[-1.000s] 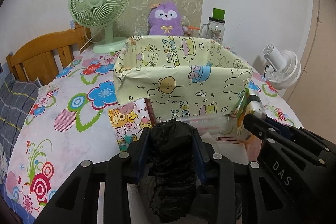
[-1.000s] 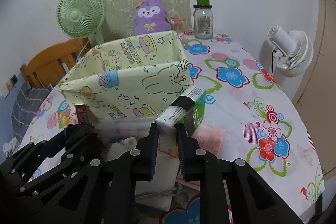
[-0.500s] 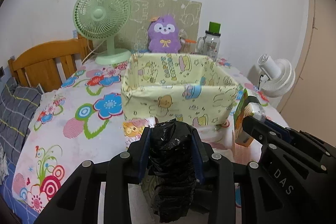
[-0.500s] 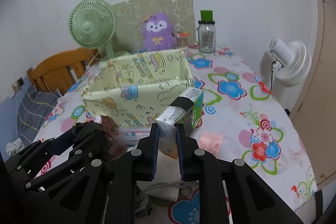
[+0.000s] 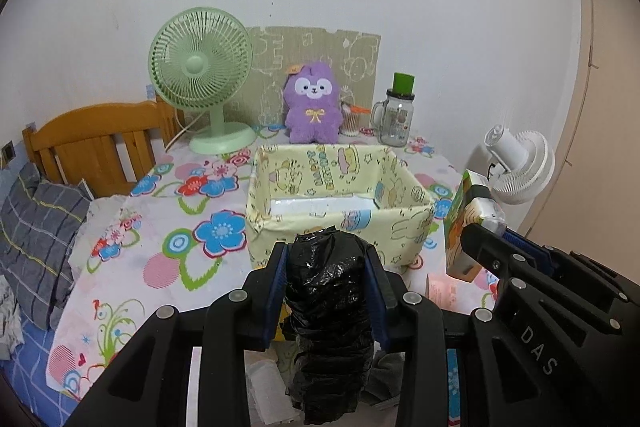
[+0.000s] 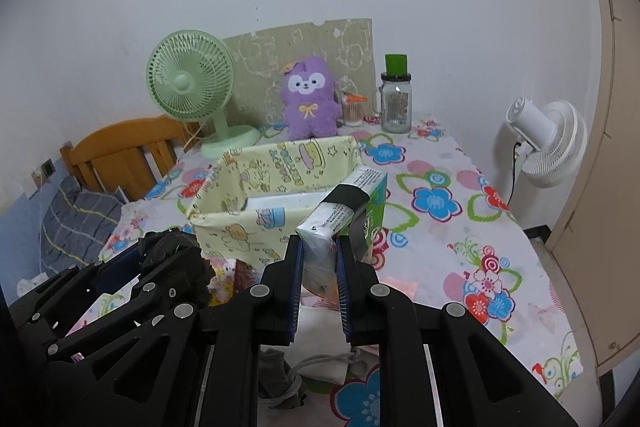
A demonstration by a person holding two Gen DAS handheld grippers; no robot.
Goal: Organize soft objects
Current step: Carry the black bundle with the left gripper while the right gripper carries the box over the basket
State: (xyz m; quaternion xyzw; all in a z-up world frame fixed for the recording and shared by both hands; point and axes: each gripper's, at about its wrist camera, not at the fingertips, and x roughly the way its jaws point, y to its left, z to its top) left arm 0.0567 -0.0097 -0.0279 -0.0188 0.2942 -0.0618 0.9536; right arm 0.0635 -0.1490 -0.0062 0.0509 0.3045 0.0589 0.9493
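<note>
Fingers of the left gripper (image 5: 326,279) clamp a crinkly black plastic-bag roll (image 5: 328,311): light, squashy and slick, best pinched mid-body. Right gripper (image 6: 319,263) pinches a soft tissue pack (image 6: 344,215) by its near end; it gives under pressure. Both hang at 6 o'clock from the yellow fabric box (image 5: 340,211) on the bench.

Open top of yellow box (image 5: 340,223) lying clear ahead, only white sheet showing on its floor. Green fan (image 5: 200,75), purple plush (image 5: 312,103), jar (image 5: 396,119) standing behind box, blocking far edge. Bare table (image 6: 440,235) stretching free right of box. White fan (image 6: 544,143) crowding right side.
</note>
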